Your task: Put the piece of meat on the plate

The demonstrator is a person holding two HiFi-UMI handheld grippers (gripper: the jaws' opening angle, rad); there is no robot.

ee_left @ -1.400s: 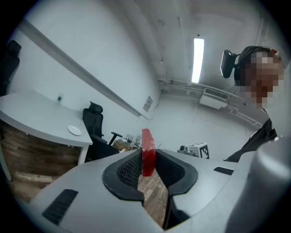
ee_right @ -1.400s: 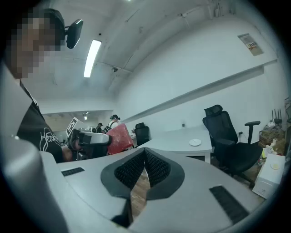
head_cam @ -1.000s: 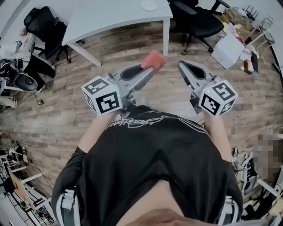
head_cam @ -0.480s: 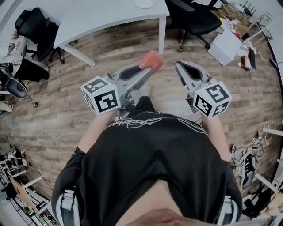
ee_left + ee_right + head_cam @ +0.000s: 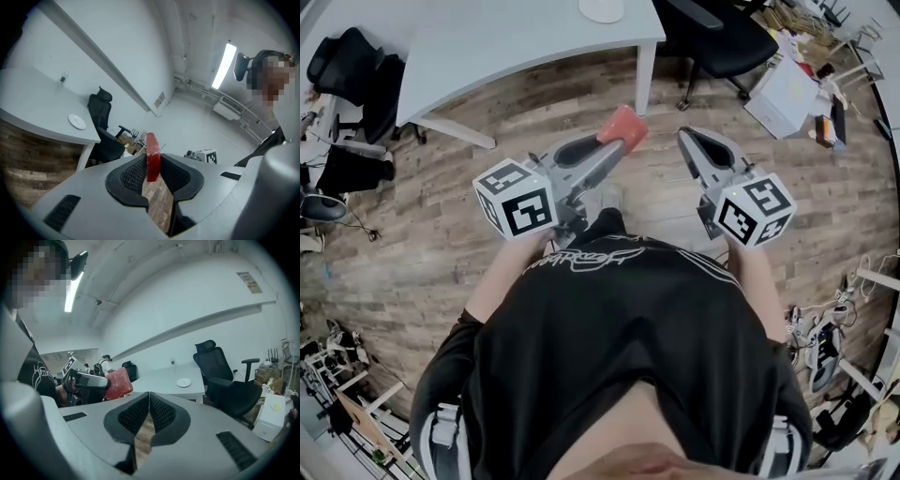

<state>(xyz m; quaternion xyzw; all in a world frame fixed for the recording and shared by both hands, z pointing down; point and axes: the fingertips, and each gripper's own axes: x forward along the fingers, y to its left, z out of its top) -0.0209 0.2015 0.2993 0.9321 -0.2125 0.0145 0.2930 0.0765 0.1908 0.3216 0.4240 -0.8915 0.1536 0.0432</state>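
My left gripper (image 5: pixel 617 139) is shut on a red slab of meat (image 5: pixel 622 125), held edge-on between the jaws in the left gripper view as a thin red piece of meat (image 5: pixel 152 155). In the right gripper view the meat (image 5: pixel 117 383) shows at the left, past the left gripper (image 5: pixel 101 381). My right gripper (image 5: pixel 689 139) is shut with nothing between its pads (image 5: pixel 149 409). A small white plate (image 5: pixel 602 9) lies on the white table (image 5: pixel 516 37) ahead, well beyond both grippers; the plate (image 5: pixel 77 121) (image 5: pixel 183 382) shows in both gripper views.
A black office chair (image 5: pixel 722 37) stands right of the table leg (image 5: pixel 645 80). Another black chair (image 5: pixel 352 61) stands at the left. Boxes and clutter (image 5: pixel 792 89) lie at the right on the wooden floor (image 5: pixel 412 234).
Both grippers have moved forward towards the white table, the meat still held in the left one. The table and plate sit a little closer in view.
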